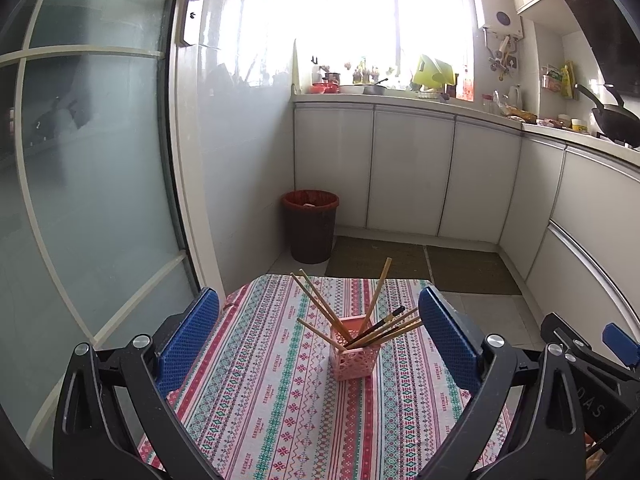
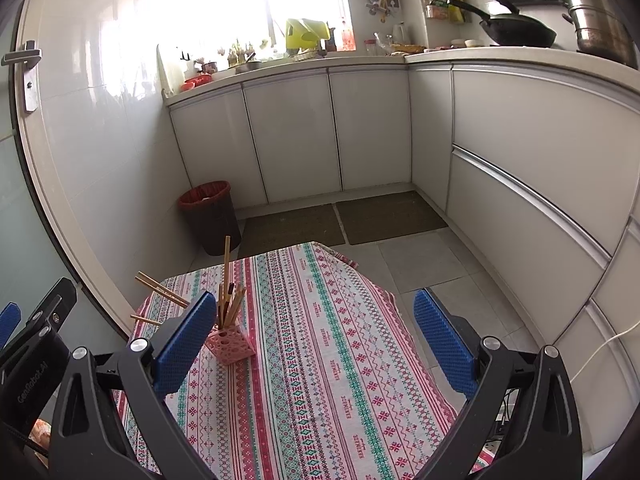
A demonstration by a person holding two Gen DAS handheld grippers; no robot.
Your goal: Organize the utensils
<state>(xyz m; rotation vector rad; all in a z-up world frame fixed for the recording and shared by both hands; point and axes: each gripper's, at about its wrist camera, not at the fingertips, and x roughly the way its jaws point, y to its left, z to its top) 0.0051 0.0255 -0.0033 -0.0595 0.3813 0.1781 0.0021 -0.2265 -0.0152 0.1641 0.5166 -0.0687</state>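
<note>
Left wrist view: chopsticks (image 1: 372, 320) are stood in a pink holder (image 1: 354, 358) on the clothed bench (image 1: 260, 400). Left gripper (image 1: 319, 340) and right gripper (image 2: 314, 340) are spread wide, nothing held.

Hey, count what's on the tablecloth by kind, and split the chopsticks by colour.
Pink holder: 1
Dark chopstick: 1
Light wooden chopsticks: about 6; the bunched ones overlap, so the count is not certain
Total: about 8

Home kitchen: cabinets (image 1: 412, 168), wok (image 2: 516, 30), counter (image 2: 520, 56).
</note>
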